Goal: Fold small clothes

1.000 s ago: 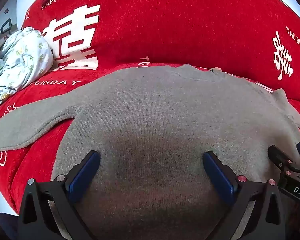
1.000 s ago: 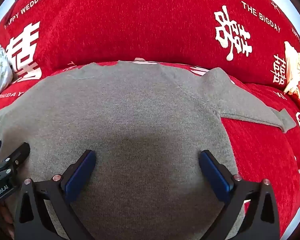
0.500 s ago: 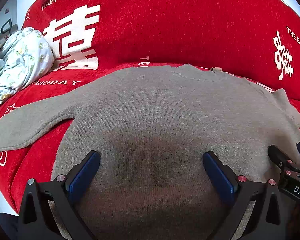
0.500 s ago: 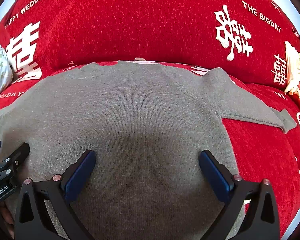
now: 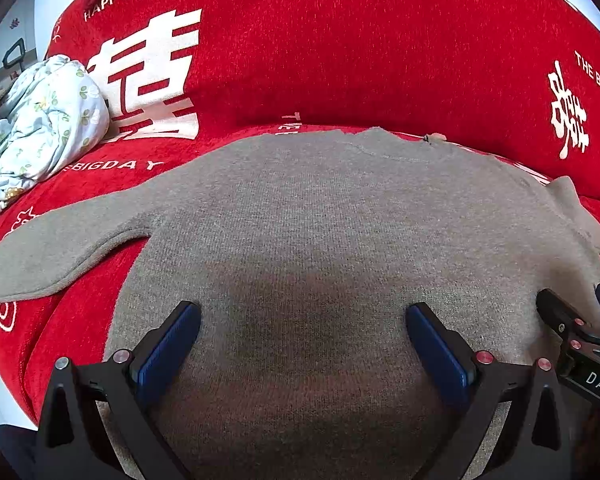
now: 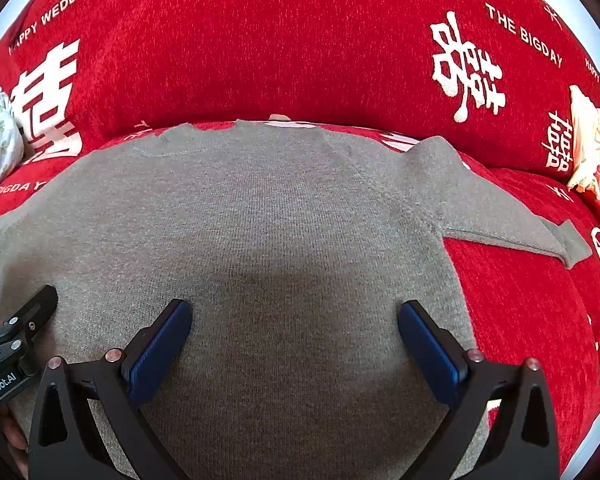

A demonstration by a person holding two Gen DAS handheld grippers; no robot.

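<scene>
Both claws, left claw and right claw, gape over the grey sweater; only the left view shows its left sleeve.

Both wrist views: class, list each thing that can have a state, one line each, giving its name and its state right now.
Grey sweater: spread flat on the red sofa cover, unfolded, not gripped.
Left sleeve: stretched out sideways.
Right sleeve: stretched out sideways, cuff flat.
Left tool: open, over the sweater's lower body.
Right tool: open, over the sweater's lower body.
Floral cloth: bunched up at the sofa's left end.
</scene>
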